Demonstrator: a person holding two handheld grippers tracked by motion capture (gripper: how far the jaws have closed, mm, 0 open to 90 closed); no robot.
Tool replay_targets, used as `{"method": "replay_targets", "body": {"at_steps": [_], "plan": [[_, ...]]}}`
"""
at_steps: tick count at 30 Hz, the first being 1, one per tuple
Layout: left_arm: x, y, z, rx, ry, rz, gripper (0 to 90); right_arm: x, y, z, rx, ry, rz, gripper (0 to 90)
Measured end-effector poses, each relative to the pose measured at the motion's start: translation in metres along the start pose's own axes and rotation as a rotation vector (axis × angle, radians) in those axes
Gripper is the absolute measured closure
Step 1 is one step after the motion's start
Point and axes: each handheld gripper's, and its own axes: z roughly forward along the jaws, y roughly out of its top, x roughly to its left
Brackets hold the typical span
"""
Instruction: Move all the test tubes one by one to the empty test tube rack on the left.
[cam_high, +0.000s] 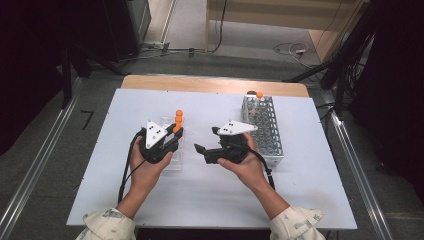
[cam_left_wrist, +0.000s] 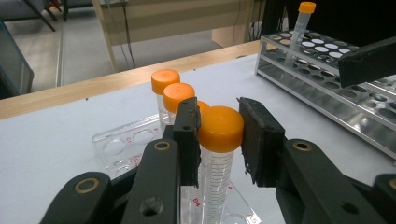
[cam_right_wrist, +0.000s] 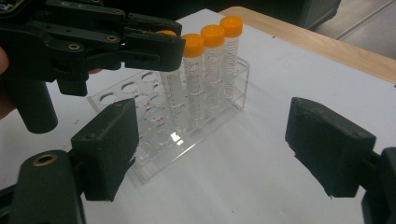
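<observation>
The step in hand is judged to be the lifting of a tube out of the clear rack (cam_high: 175, 159), which stands at about nine o'clock of the table's middle. The left gripper (cam_left_wrist: 219, 135) is clamped on the orange cap of the nearest capped tube (cam_left_wrist: 218, 163), a pad pressed against each side of the cap; the tube's foot is seen standing in the rack in the right gripper view, so it is taken as gripped but not yet raised. Behind it, toward twelve o'clock in the left gripper view, three more orange-capped tubes (cam_right_wrist: 205, 70) stand upright in the same row. The next move is judged to call for a straight upward pull, so that the neighbouring tubes are not knocked. Further right, the right gripper (cam_right_wrist: 210, 149) is held with its jaws wide apart and empty, hovering over bare table just beside the clear rack. At about two o'clock stands a metal rack (cam_high: 265, 131), well apart from the clear one, with one orange-capped tube (cam_left_wrist: 301, 25) upright at its far end; it is presumed to be the destination. The table is covered with a white sheet (cam_high: 210, 200), a wooden edge (cam_high: 210, 84) showing at twelve o'clock. Beyond it, grey floor (cam_high: 190, 27), trailing cables and dark stands are seen.
</observation>
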Motion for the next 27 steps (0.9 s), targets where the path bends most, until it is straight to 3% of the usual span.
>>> {"method": "replay_targets", "body": {"at_steps": [14,27], "plan": [[-0.0032,-0.0053,0.0002,0.003,0.022,0.003,67.9,0.0004,0.0000,0.0001,0.001,0.000,0.000,16.2],[-0.0030,-0.0006,-0.0039,-0.037,-0.001,-0.047,50.7,0.0004,-0.0001,0.0003,0.000,-0.003,-0.001,16.1]]}}
